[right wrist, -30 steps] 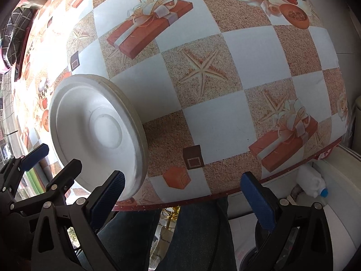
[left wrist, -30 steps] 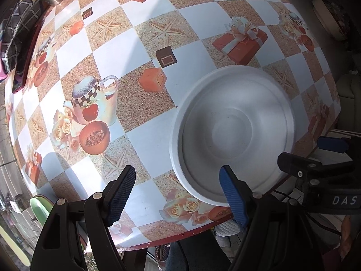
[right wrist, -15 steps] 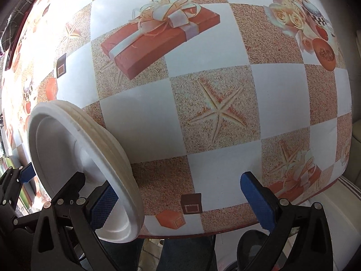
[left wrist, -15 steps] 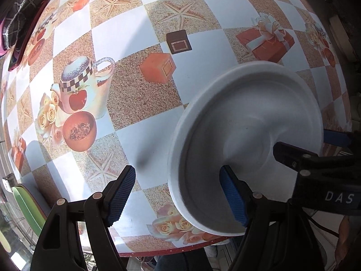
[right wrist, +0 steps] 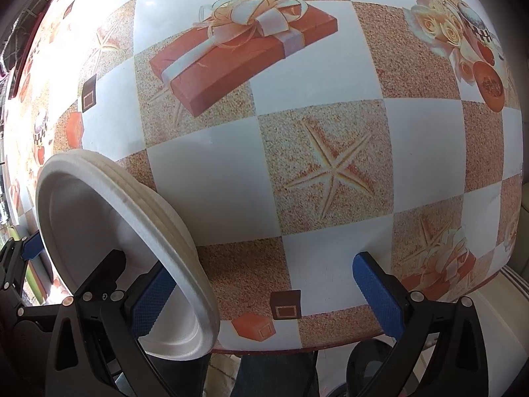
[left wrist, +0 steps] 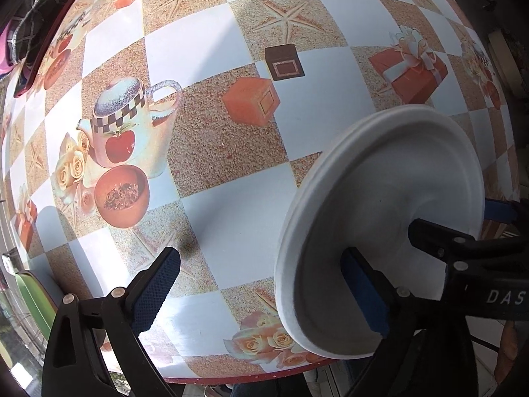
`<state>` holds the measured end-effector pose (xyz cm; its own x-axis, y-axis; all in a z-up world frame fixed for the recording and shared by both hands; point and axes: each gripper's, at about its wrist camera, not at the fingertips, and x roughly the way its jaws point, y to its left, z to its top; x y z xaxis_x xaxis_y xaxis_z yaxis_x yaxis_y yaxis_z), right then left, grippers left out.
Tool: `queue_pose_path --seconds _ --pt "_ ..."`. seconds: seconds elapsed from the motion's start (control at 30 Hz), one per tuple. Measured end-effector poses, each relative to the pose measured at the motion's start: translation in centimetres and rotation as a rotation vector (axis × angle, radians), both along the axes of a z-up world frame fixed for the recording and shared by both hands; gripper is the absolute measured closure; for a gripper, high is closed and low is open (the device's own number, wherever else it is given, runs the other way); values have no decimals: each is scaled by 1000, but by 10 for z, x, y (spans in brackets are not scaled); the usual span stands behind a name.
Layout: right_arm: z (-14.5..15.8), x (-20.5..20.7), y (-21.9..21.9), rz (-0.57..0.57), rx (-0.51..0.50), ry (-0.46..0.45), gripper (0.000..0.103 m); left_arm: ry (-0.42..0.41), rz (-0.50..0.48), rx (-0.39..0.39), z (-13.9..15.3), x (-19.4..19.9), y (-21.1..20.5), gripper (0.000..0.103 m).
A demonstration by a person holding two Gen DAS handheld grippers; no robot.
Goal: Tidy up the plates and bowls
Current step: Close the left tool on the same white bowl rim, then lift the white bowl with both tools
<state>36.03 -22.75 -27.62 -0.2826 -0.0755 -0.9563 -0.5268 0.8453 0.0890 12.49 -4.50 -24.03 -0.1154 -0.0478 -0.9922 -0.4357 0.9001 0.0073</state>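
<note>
Bench [left wrist: 231, 198]: fills both views; patterned chequered cloth with printed starfish, gift boxes and a teapot; near edge runs along the bottom of each frame.

Plates [right wrist: 109, 231]: white foam, a nested stack judging by the layered rim in the right wrist view; lower left of that frame, lower right [left wrist: 380, 218] of the left wrist frame; steeply tilted at the bench's near edge. Whether the lower rim touches the cloth cannot be told.

Left gripper [left wrist: 261, 291]: bottom of its frame, jaws opening and now wide; its right pad lies against the inner face of the plates, its left pad over bare cloth. Nothing is clamped.

Right gripper [right wrist: 264, 294]: bottom of its frame, jaws spread wide; its left pad sits at the plates' underside, its right pad well clear.

Step in hand, as a judgement: setting the stack down, left grip being released. The next move calls for easing the stack flat without letting it slide off the edge.
</note>
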Motion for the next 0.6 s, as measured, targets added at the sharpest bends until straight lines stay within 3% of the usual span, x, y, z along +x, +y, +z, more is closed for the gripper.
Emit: queue_pose_path --seconds 0.13,0.2,0.43,0.5,0.53,0.6 --pt "3 -2 0 15 12 -27 0 -11 -9 5 1 -5 2 6" --pt "5 -4 1 17 14 -32 4 -27 -26 -2 5 -9 2 12" --pt "20 -10 12 31 74 -22 47 -69 -41 -53 12 -16 -1 39" --pt "23 -13 16 29 105 -6 65 -87 -57 -78 16 -11 -8 62" --pt "24 -15 19 31 113 1 75 -92 -58 -91 16 -10 -10 65" --pt "25 -17 23 29 100 -5 75 -97 -58 -93 16 -11 -9 66"
